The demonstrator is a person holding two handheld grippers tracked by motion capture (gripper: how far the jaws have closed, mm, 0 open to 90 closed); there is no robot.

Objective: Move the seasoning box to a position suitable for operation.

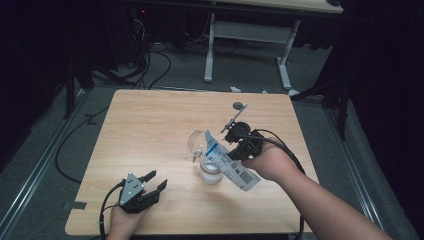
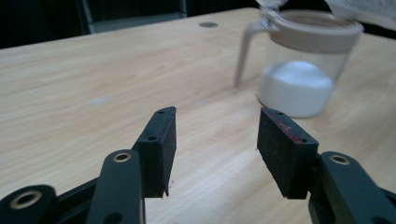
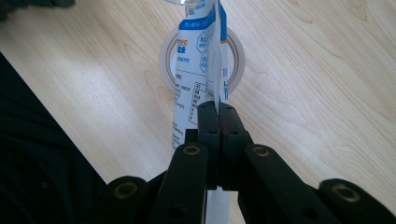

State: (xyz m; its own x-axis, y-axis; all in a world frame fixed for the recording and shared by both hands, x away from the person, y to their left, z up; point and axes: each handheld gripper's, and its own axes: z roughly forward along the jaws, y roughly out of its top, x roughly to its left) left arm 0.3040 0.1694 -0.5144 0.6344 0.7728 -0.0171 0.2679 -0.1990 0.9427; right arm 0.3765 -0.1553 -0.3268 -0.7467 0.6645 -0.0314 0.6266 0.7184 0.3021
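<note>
The right tool (image 1: 235, 141) is clamped flat on the lower part of a blue-and-white printed pouch (image 1: 231, 163), which tilts with its open mouth toward a clear jar (image 1: 210, 170). The jar stands on the tabletop (image 1: 150, 130) a little right of centre, at about 4 o'clock from the middle, with a layer of white powder (image 2: 295, 86) in its bottom and its clear hinged lid (image 1: 196, 142) swung back at 11 o'clock of the jar. In the right gripper view the pouch (image 3: 198, 70) hangs straight over the jar's beige rim (image 3: 166, 58), so the step in hand looks like pouring the pouch's contents into the jar.

The left tool (image 1: 150, 182) sits at 7 o'clock on the tabletop, well apart from the jar, its jaws spread with nothing between them; in the left gripper view the jar (image 2: 303, 60) lies ahead at 1 o'clock.

To pour well, keep the pouch mouth inside the rim ring and low over it, and raise the pouch's tail gradually so the powder runs in a thin stream rather than dumping. Keep the pinch firm; the film is slippery and could slide out as the weight shifts. The jar is light and stands unheld, so the pouch should not lean on its rim. Steadying the jar by its handle (image 2: 243, 56) with the free left tool would guard against tipping.
</note>
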